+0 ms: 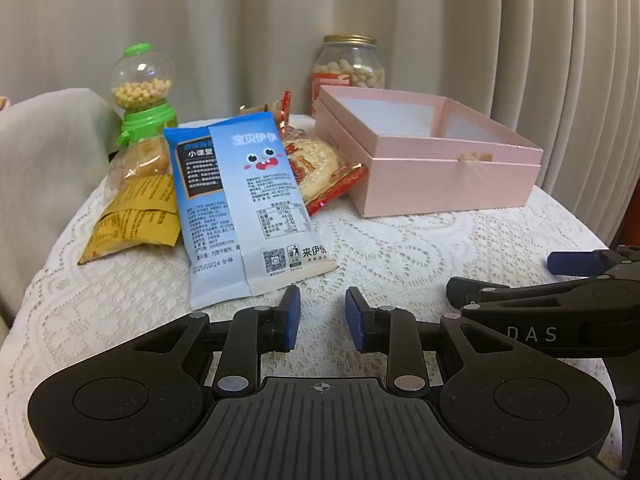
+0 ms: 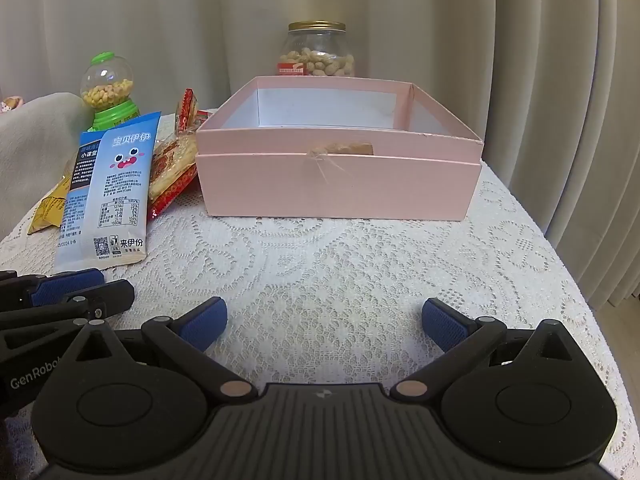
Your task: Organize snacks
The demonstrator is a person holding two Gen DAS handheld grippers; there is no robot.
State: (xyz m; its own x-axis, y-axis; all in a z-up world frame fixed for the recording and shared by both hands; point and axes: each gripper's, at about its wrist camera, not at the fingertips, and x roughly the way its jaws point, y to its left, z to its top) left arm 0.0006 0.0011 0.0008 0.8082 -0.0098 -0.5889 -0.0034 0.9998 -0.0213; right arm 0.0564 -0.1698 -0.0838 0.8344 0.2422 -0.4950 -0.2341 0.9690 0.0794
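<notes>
Two blue snack packets (image 1: 260, 200) (image 2: 120, 192) lie overlapping on the lace cloth, with yellow packets (image 1: 136, 216) to their left and a red-edged rice cracker packet (image 1: 320, 168) to their right. An open pink box (image 1: 440, 168) (image 2: 340, 184) stands empty at the right. My left gripper (image 1: 323, 296) hovers just short of the blue packets' near edge, its pads a narrow gap apart with nothing between them. My right gripper (image 2: 324, 308) is wide open over bare cloth in front of the box.
A green candy dispenser (image 1: 142, 92) and a peanut jar (image 1: 348, 68) stand at the back. A beige cushion (image 1: 48, 152) lies at the left, pleated curtains hang behind. The round table's edge (image 2: 580, 280) curves away at the right.
</notes>
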